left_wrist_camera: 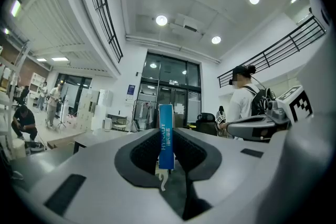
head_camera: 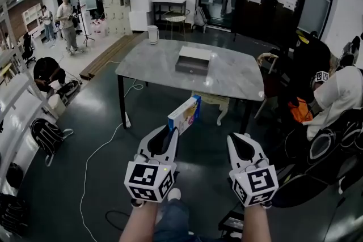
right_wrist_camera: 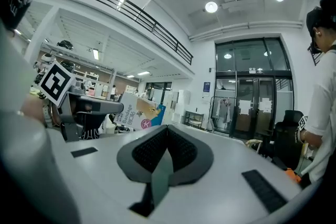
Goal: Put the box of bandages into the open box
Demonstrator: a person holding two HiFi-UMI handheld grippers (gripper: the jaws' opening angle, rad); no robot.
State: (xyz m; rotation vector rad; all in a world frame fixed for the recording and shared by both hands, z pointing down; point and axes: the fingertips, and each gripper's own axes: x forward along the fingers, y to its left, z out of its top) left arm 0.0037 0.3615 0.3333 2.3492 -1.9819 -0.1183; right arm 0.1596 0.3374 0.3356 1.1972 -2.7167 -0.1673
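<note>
My left gripper is shut on the box of bandages, a flat white and blue carton that sticks out ahead of its jaws. In the left gripper view the box of bandages stands edge-on between the dark pads, blue side showing. The right gripper hangs level beside it, shut with nothing between its jaws. From the right gripper view the box of bandages appears to the left. The open box, grey and shallow, lies on the grey table some way ahead of both grippers.
A white cylinder stands at the table's far left corner. A seated person is at the right, close to the table. Cables run over the dark floor at the left. More people stand far back at the left.
</note>
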